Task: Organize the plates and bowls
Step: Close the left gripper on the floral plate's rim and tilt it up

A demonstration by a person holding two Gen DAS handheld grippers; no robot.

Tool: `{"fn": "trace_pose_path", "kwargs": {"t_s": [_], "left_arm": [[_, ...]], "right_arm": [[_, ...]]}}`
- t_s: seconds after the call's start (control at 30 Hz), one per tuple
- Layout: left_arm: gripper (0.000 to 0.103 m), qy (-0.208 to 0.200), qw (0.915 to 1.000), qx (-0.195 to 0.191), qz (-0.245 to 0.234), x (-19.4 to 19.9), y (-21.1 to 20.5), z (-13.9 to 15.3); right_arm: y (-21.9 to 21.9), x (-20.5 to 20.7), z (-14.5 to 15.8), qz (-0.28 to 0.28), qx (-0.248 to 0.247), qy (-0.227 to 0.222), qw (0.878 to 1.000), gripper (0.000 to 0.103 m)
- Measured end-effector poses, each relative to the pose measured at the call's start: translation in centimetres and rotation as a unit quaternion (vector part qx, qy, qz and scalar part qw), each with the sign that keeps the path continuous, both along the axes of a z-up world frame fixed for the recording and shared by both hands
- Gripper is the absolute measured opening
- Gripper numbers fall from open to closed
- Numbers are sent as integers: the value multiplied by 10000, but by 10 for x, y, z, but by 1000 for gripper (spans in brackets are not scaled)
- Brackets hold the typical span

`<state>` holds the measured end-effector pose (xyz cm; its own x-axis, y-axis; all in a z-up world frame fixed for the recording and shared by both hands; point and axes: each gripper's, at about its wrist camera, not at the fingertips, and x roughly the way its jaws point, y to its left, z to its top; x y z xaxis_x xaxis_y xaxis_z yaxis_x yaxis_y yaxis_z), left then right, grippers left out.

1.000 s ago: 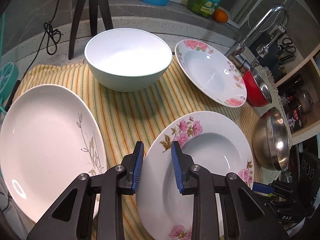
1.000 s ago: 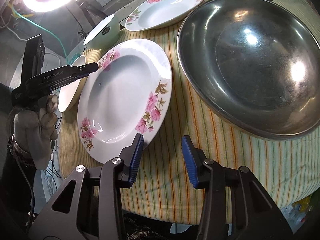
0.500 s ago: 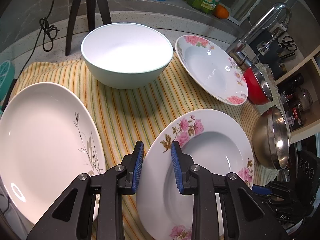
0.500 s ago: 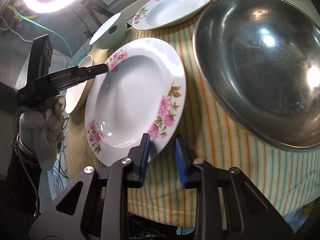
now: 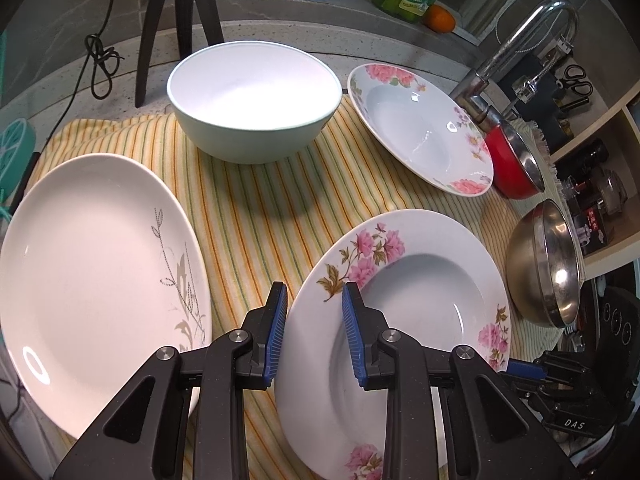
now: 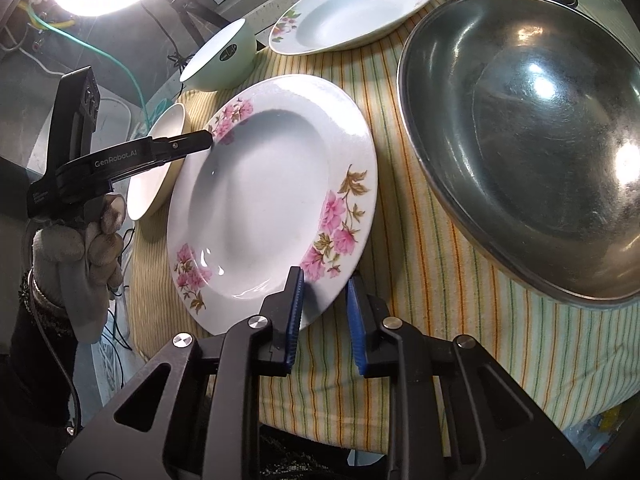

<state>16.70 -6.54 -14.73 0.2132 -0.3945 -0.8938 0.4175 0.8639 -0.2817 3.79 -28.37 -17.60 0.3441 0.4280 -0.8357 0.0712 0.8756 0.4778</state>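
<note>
We hold the floral plate (image 5: pixel 416 312) from two sides on the striped cloth (image 5: pixel 256 216) that covers the surface. Going left to right: the plain plate (image 5: pixel 92 276) with the grey sprig lies at the near left, just beside the left tool (image 5: pixel 314 332); that tool stands narrow, its blue pads astride the floral plate's left rim, one pad outside and one over the plate's face, and from the right wrist view it does look clamped there (image 6: pixel 200 144). The floral plate sits between the two tools, near the front edge, its left side looking a little raised, though we cannot be sure. The right tool (image 6: pixel 324 312) has just been closing and is now narrow, with the plate's near-right rim between its pads; whether the pads press on it we cannot tell. Farther back stand the white bowl (image 5: pixel 252 100) and a second floral plate (image 5: pixel 420 128), the likely place to stack; it lies beyond and to the right of the held plate. The steel bowl (image 6: pixel 528 132) is at far right, close by the right tool.
</note>
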Motion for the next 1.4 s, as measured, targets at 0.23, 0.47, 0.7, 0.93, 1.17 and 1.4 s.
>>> {"fn": "trace_pose_path", "kwargs": {"t_s": [0.23,0.47,0.7,0.93,1.17,1.4], "left_arm": [[26,39,9998,-28,201,-16,10,-1],[26,83,9990,-51,438,-38,21,1],[26,100,9974,-79,712,-62,33,2],[26,194,9936,-232,1093,-87,43,-1],[26,204,9897,-330,1375,-106,51,-2],[26,238,9876,-379,1507,-117,55,-4]], "right_arm": [[2,3,0,106,-65,27,9999,22],[10,6,-2,275,-125,47,9995,22],[15,7,-4,425,-151,47,9990,22],[19,9,-6,585,-232,2,9980,22],[18,7,-5,664,-276,-42,9974,22],[18,7,-4,691,-319,-100,9971,22]]}}
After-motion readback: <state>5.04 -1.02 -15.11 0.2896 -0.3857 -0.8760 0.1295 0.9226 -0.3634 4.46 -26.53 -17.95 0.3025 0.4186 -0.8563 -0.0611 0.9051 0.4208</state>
